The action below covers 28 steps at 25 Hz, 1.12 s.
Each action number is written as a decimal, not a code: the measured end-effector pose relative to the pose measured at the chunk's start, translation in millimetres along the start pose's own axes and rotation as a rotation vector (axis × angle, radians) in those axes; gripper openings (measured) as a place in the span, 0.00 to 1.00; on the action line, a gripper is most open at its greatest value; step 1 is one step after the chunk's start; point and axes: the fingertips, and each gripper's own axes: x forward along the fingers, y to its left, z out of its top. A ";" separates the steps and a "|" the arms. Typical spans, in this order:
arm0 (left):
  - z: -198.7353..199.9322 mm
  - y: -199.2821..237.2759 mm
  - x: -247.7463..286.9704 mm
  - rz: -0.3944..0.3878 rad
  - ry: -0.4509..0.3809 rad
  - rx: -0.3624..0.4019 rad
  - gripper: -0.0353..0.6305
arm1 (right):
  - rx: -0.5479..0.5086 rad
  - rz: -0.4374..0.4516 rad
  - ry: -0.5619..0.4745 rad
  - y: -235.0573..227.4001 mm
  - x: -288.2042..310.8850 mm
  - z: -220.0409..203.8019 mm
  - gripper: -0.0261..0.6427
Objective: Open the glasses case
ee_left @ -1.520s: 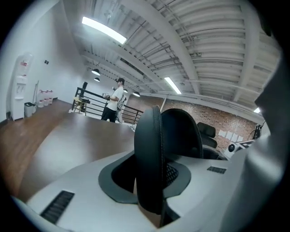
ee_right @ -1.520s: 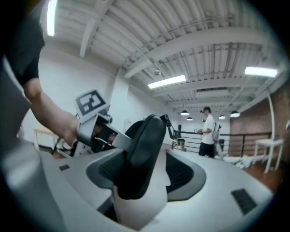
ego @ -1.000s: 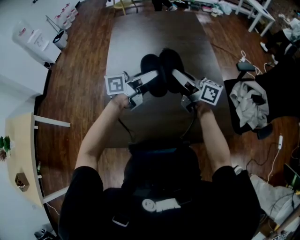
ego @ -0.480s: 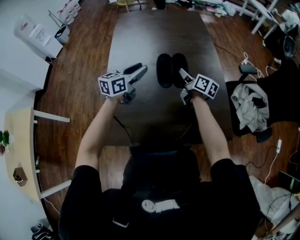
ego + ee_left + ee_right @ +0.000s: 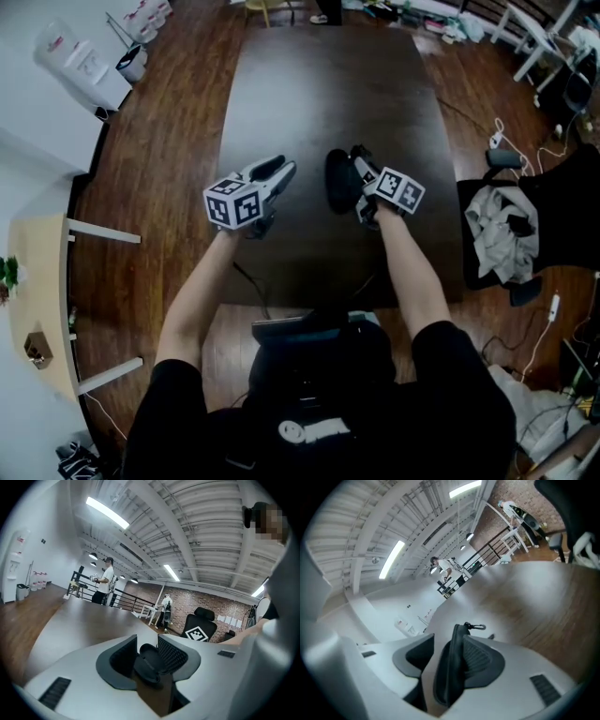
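While the black glasses case sits mid-frame on the dark table, the right gripper, its jaws just opening, loosely straddles it. Left of it, the left gripper, narrow and just closing, hangs empty.

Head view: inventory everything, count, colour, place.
table: 1, dark brown, centre
glasses case: 1, black, on table, right of centre
chair: 1, black, right edge, pale cloth on it
bin: 1, grey, top left
side table: 1, pale wood, left edge
left gripper: 1, grey, left of case, jaws apart, just closed slightly, empty
right gripper: 1, grey, at case, jaws just opened, case edge between them
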 end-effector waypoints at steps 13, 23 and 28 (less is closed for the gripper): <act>-25.7 -17.6 -0.7 0.091 0.053 0.080 0.06 | -0.788 -0.199 0.428 -28.8 -13.7 -65.7 0.13; -36.9 -34.4 -25.1 0.089 0.048 0.051 0.05 | -0.718 -0.081 0.400 -11.3 -40.5 -86.3 0.05; -30.9 -55.0 -13.2 0.044 0.024 0.092 0.05 | -0.689 0.063 0.208 36.6 -76.3 -52.5 0.05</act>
